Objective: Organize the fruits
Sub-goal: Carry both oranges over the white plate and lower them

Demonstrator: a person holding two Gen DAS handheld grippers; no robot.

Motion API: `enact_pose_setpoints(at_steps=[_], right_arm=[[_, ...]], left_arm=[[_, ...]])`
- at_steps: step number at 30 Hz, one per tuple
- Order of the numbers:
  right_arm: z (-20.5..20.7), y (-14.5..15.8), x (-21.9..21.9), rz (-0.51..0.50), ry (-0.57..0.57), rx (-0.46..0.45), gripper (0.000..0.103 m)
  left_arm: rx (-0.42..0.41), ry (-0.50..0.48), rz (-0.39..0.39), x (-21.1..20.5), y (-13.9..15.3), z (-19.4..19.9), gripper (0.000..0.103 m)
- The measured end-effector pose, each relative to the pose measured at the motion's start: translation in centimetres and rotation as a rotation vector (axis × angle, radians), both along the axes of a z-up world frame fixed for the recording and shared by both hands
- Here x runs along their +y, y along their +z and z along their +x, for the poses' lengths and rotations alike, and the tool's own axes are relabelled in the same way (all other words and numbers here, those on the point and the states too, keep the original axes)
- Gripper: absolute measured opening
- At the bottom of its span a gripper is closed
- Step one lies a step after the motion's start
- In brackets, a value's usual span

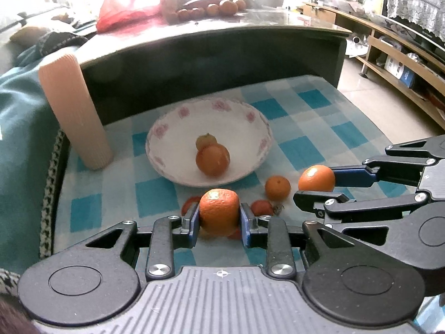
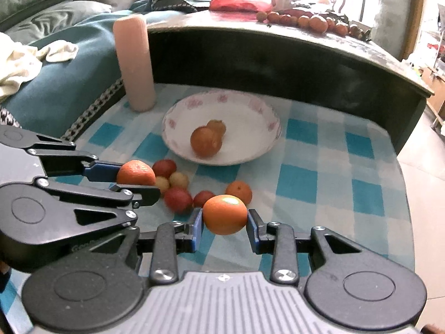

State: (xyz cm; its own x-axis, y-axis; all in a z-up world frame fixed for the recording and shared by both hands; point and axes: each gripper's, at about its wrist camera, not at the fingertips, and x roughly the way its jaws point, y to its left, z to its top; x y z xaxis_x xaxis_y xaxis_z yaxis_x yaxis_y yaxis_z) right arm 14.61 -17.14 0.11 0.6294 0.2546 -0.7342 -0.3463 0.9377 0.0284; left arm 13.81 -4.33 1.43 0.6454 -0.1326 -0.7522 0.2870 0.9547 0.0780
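So both grippers have fruit right now. The left gripper [image 1: 219,217] is clamped on a round orange mandarin [image 1: 219,211] at the bottom centre of its view, and the right gripper [image 2: 224,220] pinches a second smooth orange mandarin [image 2: 224,214] the same way. The white floral-rimmed bowl [image 1: 250,128] sits mid-frame on the blue checked tablecloth [image 1: 319,122] with two oranges already inside. This looks like the carry step. Next each one probably needs to travel up-frame over the rim and let go gently. A small loose mandarin [image 1: 277,188] and little red fruits [image 2: 178,199] still wait on the cloth.
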Motion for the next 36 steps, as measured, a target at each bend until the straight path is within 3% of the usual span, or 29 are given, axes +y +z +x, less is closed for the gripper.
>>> enact_pose_setpoints(at_steps=[14,36], right_arm=[[4.2,1.5,0.1,0.018,-0.049,-0.048,0.048],[11.8,-0.7,1.2,0.028,-0.046,-0.03,0.048]], left_arm=[[-0.013,0.037,-0.035,0.3,0.8,5.1,0.035],[0.059,0.107,-0.05,1.7,-1.9,11.3,0.035]])
